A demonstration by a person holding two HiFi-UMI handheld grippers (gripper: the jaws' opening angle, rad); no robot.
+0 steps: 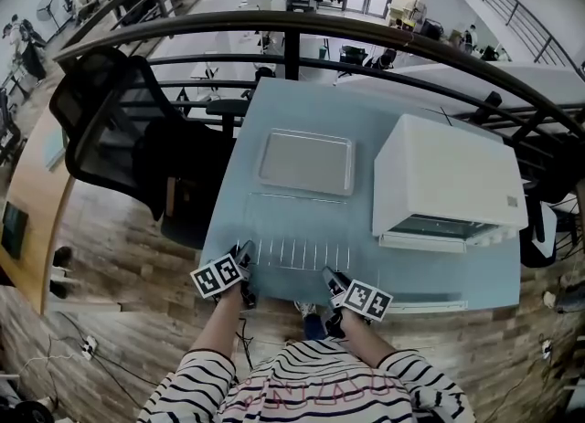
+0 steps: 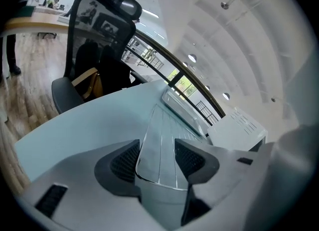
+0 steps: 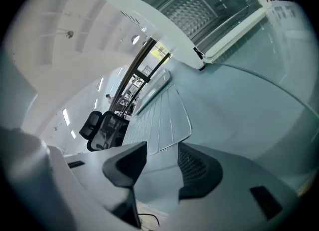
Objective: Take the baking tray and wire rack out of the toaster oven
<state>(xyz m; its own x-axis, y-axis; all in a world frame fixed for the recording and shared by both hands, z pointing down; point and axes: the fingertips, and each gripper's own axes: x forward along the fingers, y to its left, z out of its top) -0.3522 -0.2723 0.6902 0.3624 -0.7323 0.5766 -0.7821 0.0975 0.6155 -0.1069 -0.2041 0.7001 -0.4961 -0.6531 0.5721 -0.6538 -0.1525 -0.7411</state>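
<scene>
Rack of thin chrome wire (image 1: pixel 297 229) lies flat on the pale blue-green glass table (image 1: pixel 302 111), left of the white box-shaped toaster oven (image 1: pixel 448 174) and outside it. The shallow silver rectangular baking tray (image 1: pixel 304 163) also sits left of the oven, just beyond the rack's far edge. The oven door hangs open and, in the right gripper view, the cavity looks empty.

The rack's near edge runs crosswise, parallel to the oven's front, and a gripper sits at each end of it. The left gripper (image 2: pixel 157 157) is at the corner farther from the oven, jaws apart, with the rounded corner wire (image 2: pixel 164 135) lying between the pads and no pad pressing on it. The right gripper (image 3: pixel 162 162) is at the corner nearer the oven, jaws likewise apart, with the rack (image 3: pixel 162 120) just ahead of them.

Both things look delivered, so the coming move is probably a straight pull back from that edge, away from the tray.
</scene>
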